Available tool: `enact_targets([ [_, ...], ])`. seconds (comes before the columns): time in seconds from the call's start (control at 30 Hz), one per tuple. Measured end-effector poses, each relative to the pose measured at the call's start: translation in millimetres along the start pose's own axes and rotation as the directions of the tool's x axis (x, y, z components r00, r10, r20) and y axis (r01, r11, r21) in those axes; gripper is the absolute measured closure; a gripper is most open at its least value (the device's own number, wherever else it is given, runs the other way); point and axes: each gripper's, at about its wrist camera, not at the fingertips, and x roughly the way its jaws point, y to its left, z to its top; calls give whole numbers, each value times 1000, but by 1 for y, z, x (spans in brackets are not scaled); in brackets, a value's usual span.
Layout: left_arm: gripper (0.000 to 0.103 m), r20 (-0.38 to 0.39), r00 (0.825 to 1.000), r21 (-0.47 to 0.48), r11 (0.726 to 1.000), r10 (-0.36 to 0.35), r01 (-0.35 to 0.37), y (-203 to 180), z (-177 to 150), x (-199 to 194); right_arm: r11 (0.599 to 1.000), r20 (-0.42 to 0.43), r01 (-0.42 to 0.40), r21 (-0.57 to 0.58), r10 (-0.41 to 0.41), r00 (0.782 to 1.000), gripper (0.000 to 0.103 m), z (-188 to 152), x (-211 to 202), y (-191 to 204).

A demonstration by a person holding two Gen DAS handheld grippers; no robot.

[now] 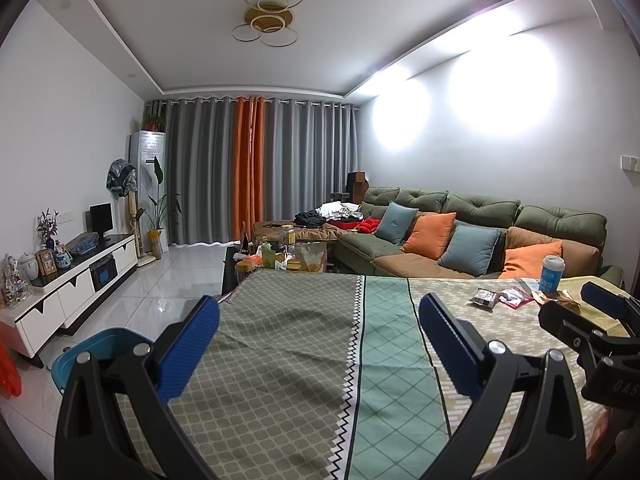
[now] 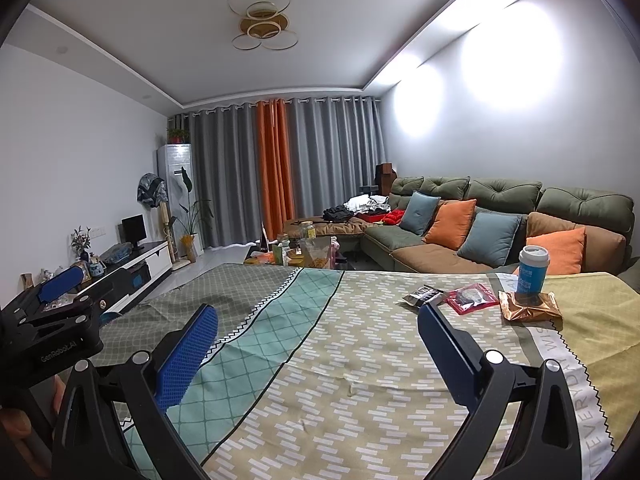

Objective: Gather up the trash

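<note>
Trash lies at the far right of the clothed table [image 2: 340, 360]: a dark wrapper [image 2: 424, 295], a red packet [image 2: 472, 298], a copper foil bag [image 2: 530, 307] and a blue paper cup [image 2: 532, 270] with a white lid standing on the bag. The same items show in the left wrist view: wrapper [image 1: 486, 298], red packet [image 1: 514, 297], cup [image 1: 552, 274]. My left gripper [image 1: 318, 332] is open and empty above the table's left half. My right gripper [image 2: 318, 332] is open and empty, short of the wrapper. A teal bin [image 1: 100, 348] stands on the floor left of the table.
A green sofa [image 2: 500, 216] with orange and blue cushions runs along the right wall. A cluttered coffee table [image 1: 280, 256] stands beyond the table's far edge. A TV cabinet [image 1: 80, 284] lines the left wall, with tiled floor between.
</note>
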Motion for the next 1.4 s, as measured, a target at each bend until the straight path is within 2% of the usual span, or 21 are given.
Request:
enact_targets([
  [1.4,3,-14,1000,2,1000,-5,5,6,-4,3,1000,1,-1,-2,1,1000,3,2,-1,3],
])
